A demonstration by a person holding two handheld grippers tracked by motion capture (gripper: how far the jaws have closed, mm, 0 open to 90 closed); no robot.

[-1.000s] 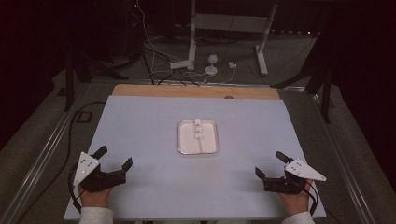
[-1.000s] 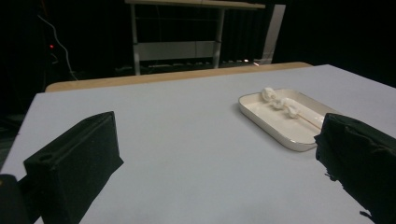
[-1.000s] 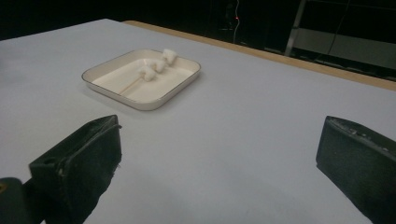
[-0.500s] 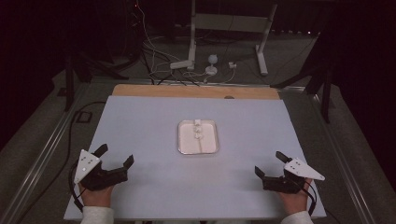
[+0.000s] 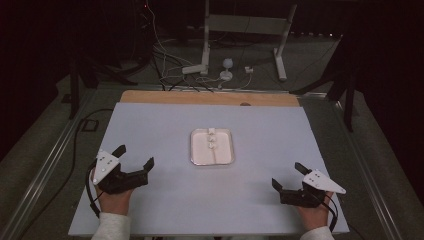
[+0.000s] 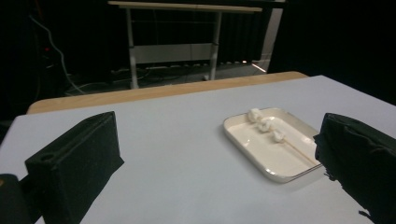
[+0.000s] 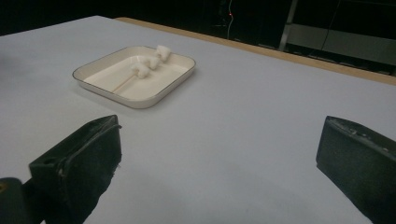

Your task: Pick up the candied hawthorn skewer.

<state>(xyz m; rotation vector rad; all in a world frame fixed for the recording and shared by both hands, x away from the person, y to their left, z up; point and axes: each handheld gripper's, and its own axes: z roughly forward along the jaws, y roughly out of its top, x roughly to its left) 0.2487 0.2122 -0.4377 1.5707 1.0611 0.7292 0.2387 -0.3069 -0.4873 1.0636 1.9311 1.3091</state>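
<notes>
A white tray [image 5: 195, 152] lies in the middle of the pale table. In it a thin wooden skewer [image 6: 299, 151] carries three white marshmallows [image 6: 266, 124], also seen as marshmallows [image 7: 148, 61] in the right gripper view and marshmallows [image 5: 212, 140] from above. My left gripper [image 5: 134, 156] rests near the table's front left, open, with nothing between its jaws. My right gripper [image 5: 289, 175] sits at the front right, open and empty. Both stand well apart from the tray [image 7: 137, 99].
A wooden strip [image 5: 210, 98] runs along the table's far edge. Beyond it stand a metal frame [image 5: 245, 30], cables and small white things on the floor. A black cable [image 5: 75, 145] trails off the left side. The surroundings are dark.
The left gripper has shifted slightly towards the middle of the table. The right gripper and the tray have stayed in place.
</notes>
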